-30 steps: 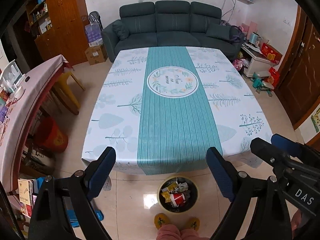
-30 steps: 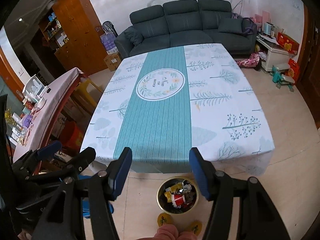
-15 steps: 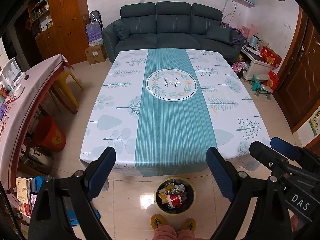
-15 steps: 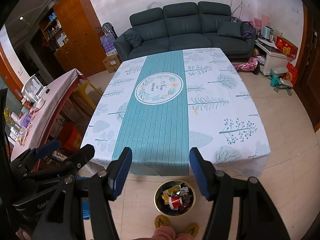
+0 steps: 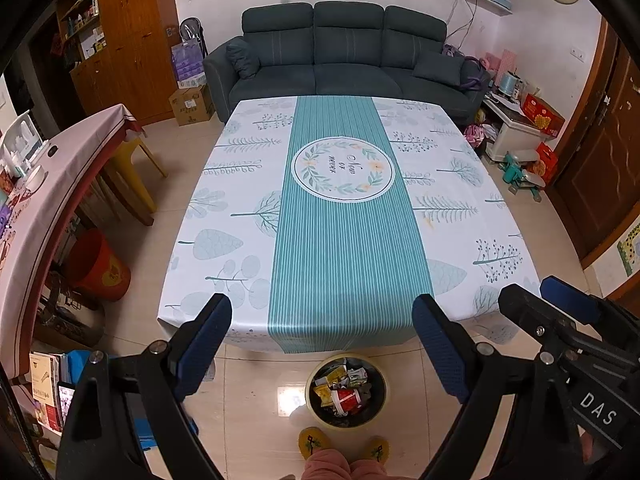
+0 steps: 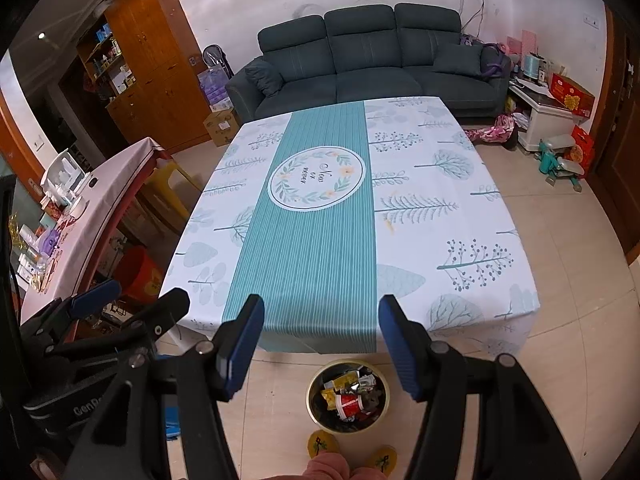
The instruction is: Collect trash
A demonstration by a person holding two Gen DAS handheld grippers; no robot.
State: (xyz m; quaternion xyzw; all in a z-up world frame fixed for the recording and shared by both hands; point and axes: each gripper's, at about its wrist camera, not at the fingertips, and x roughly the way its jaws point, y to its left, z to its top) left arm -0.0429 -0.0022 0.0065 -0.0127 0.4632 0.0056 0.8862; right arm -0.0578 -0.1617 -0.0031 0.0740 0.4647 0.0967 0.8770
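Trash bin [image 5: 346, 392] below open tongs [image 5: 322, 334]

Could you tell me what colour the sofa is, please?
The sofa is dark blue-grey, clearest in the left wrist view.

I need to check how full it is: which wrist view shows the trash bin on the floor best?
The right wrist view: the trash bin sits unobstructed between the open fingers, wrappers and a red can visible inside. The left wrist view shows the same bin just as whole, only slightly smaller.

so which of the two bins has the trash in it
The round bin on the floor by the table's near edge holds wrappers; the red bucket under the side table shows none.
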